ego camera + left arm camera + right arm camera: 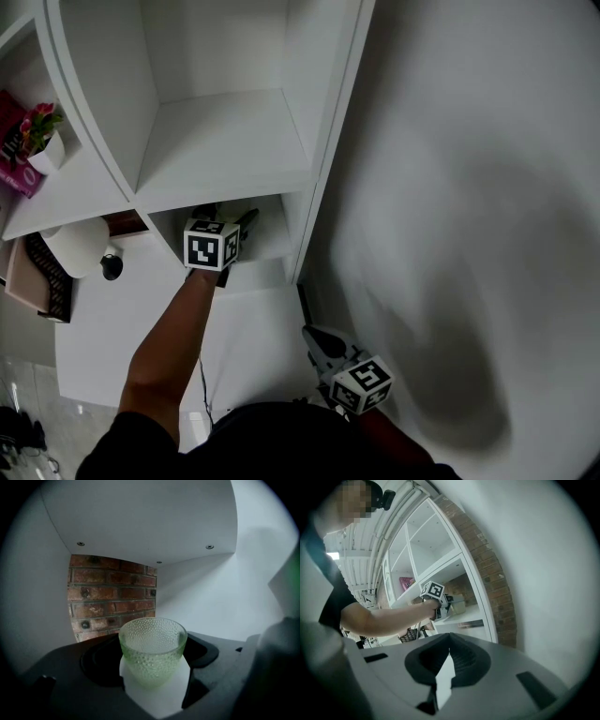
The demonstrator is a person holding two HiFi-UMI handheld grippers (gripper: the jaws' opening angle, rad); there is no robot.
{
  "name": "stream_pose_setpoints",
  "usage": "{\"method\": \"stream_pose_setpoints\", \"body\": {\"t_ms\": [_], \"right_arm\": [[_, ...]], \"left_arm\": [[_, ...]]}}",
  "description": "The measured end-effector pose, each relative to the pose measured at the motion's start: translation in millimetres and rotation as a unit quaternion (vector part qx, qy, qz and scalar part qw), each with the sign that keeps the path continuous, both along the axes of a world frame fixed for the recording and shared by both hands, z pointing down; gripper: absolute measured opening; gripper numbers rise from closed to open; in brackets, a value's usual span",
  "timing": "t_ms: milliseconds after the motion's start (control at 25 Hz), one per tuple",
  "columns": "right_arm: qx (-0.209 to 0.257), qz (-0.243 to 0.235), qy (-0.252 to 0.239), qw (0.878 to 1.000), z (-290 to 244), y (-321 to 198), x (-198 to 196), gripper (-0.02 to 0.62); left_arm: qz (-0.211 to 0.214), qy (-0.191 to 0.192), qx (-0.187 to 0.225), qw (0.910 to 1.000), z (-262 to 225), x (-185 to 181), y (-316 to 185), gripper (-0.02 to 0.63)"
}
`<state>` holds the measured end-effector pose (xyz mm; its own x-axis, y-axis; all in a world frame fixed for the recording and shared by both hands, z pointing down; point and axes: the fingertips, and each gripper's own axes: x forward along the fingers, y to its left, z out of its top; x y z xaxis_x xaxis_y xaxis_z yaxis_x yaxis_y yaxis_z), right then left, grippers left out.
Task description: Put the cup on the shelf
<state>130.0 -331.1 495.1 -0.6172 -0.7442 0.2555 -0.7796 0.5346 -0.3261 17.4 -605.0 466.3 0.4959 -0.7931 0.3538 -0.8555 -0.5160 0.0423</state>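
Observation:
A green dimpled glass cup [152, 644] stands upright between the jaws of my left gripper [154, 670], which hug its sides just above the white shelf floor [157, 698]. In the head view the left gripper [225, 217] reaches into the lower compartment of the white shelf [267, 239], and its marker cube hides the cup. My right gripper [323, 342] hangs low by the white wall, away from the shelf. Its jaws [445, 667] are nearly together with nothing between them.
The compartment has a brick back wall [112, 595] and white sides. Above it is a bare shelf compartment [225, 141]. To the left stand a potted flower [45, 141], a white round object [80, 246] and a dark mesh item [52, 277]. A white wall [469, 187] runs along the right.

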Motion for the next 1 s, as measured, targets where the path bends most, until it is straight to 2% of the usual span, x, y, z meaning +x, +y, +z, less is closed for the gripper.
{"method": "stream_pose_setpoints", "body": {"t_ms": [320, 560, 1000], "right_arm": [[0.005, -0.002, 0.001, 1.0, -3.8, 2.4, -2.1, 0.005], [0.01, -0.004, 0.003, 1.0, -6.2, 6.5, -3.5, 0.005], [0.032, -0.024, 0.004, 0.999, -17.5, 14.1, -24.8, 0.005]], "left_arm": [[0.019, -0.015, 0.017, 0.9996, -3.2, 4.0, 5.4, 0.385], [0.007, -0.026, 0.029, 0.9992, -11.2, -7.0, 15.4, 0.397], [0.044, -0.014, 0.061, 0.9971, -44.5, -4.0, 81.3, 0.397]]}}
